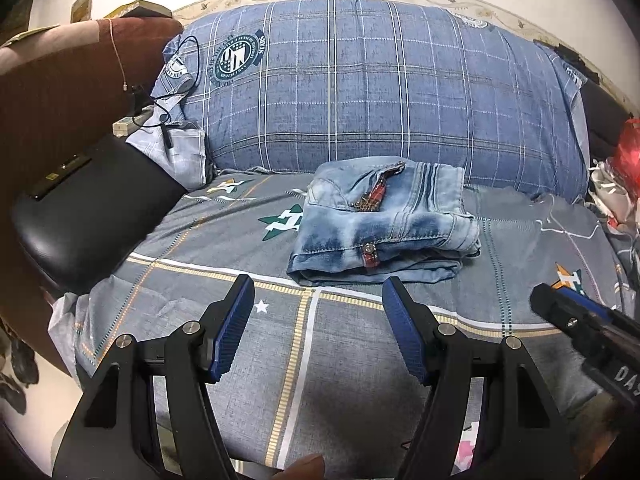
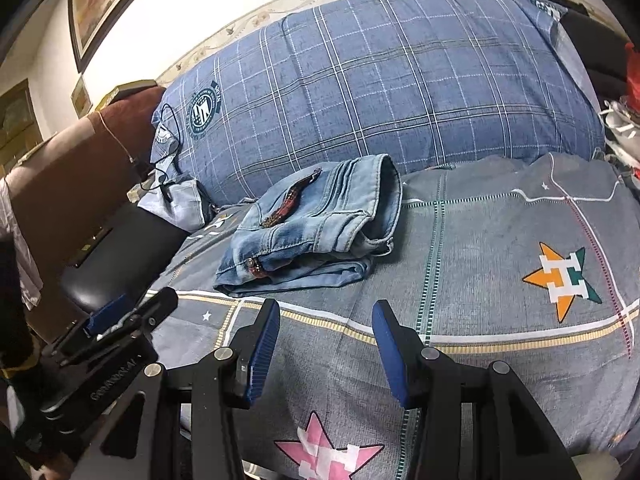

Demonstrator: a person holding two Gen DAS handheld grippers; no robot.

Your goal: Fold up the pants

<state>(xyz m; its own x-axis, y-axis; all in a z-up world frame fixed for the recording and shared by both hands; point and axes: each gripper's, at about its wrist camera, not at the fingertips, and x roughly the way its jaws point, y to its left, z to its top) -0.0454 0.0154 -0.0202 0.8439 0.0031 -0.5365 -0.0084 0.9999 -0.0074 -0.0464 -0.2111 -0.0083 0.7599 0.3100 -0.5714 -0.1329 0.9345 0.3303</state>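
**Basically done: jeans folded, both grippers backed off**

So, starting closest in: the left gripper (image 1: pixel 318 312) hangs over the near edge of the bed with its blue pads spread wide and nothing between them. Same deal for the right gripper (image 2: pixel 326 340), jaws apart, empty, hovering just above the bedsheet (image 2: pixel 500 240). Neither one touches any fabric, which to me reads as hands-off on purpose, since there's nothing left to pinch. Each gripper peeks into the other's view at the edge, so they sit side by side, pointing the same way.

A bit further in, the pants (image 1: pixel 384 224) lie on the sheet as a compact stacked bundle, light washed denim with a reddish trim strip on top. The layers look squared up, with the bottom layer sticking out a little at the front. My guess is the fold is finished, or maybe wants one last tidy.

Behind them, well apart from the grippers, a big blue plaid pillow (image 1: pixel 380 88) leans along the wall and works as a backstop. Off to the left there's a black chair (image 1: pixel 92 208) beside the bed.
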